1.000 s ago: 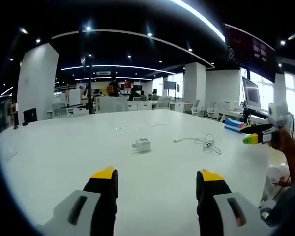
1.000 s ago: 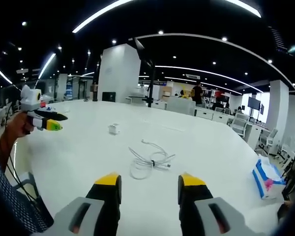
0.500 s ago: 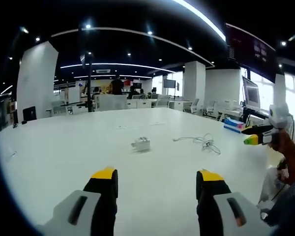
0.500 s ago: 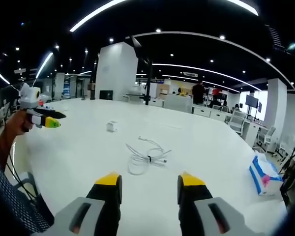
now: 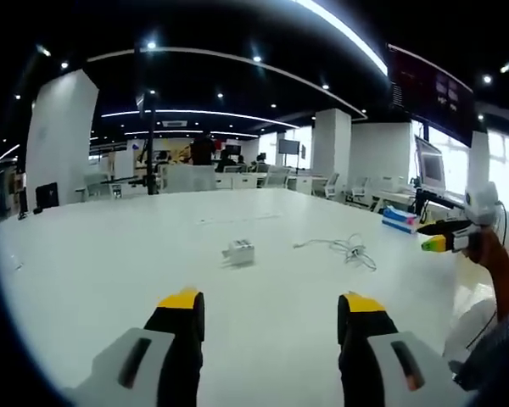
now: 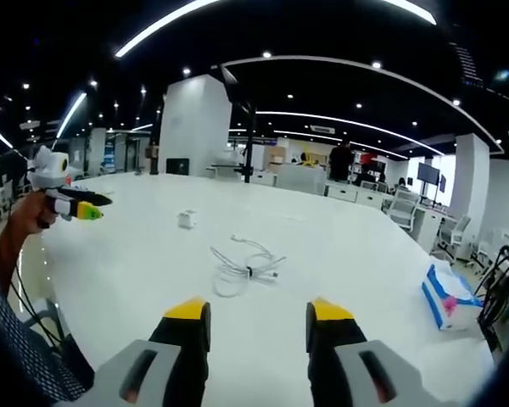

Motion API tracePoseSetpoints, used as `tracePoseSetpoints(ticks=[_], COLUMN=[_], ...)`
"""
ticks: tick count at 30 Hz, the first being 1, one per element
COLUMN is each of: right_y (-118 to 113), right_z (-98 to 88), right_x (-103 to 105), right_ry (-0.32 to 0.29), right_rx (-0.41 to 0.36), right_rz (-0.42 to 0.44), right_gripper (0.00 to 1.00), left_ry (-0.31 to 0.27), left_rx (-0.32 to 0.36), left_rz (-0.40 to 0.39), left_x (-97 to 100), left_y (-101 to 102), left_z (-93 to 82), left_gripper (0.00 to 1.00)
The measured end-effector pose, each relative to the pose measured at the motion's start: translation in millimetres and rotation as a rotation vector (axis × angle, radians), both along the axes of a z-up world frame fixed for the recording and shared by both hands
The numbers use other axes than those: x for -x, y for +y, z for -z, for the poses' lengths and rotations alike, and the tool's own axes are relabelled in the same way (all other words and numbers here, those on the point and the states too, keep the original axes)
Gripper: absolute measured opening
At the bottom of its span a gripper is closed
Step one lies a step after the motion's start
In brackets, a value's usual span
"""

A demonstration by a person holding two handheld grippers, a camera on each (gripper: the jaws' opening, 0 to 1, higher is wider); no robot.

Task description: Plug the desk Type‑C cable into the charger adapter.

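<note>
A small white charger adapter point(image 5: 239, 251) point(image 6: 187, 220) lies on the white table point(image 5: 93, 280). To its right in the left gripper view rests a loosely coiled white cable point(image 5: 343, 248) point(image 6: 243, 265). My left gripper point(image 5: 269, 309) hovers open above the near table edge, well short of the adapter, with nothing between its jaws. Just as open and empty, my right gripper point(image 6: 259, 316) is pointed at the cable from a distance. The right gripper point(image 5: 448, 236) appears at the right edge of the left gripper view, and the left gripper point(image 6: 78, 205) at the left of the right gripper view.
A blue and white tissue pack point(image 6: 446, 298) point(image 5: 399, 218) lies near the table's edge. Desks, chairs, monitors and standing people point(image 6: 343, 160) fill the office behind. White pillars point(image 6: 191, 125) rise beyond the table.
Both views have drifted slightly, so adapter and cable sit a little farther left and smaller. Neither gripper has changed its opening, and nothing on the table has moved.
</note>
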State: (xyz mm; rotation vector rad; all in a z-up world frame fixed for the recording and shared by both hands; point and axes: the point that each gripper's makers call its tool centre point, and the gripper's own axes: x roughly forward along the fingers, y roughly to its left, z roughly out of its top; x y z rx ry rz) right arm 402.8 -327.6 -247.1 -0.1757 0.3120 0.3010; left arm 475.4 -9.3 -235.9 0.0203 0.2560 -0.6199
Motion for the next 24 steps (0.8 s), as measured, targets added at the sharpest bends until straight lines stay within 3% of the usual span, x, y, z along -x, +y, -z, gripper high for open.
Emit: tracePoseSetpoints(ticks=[13, 24], right_y=[-3, -5], right_z=[0.6, -1.4], right_x=[-4, -31], right_ry=[0.011, 0.018], right_rx=[0.009, 0.015], right_rz=[-0.006, -0.017], right_gripper=[0.47, 0.47], left_ry=[0.007, 0.027], left_rx=[-0.035, -0.038], left_rz=[0.001, 0.025], left_x=[-9.0, -33.5], left_y=[3, 5], left_z=[4.6, 6.3], left_gripper=[0.64, 0.64])
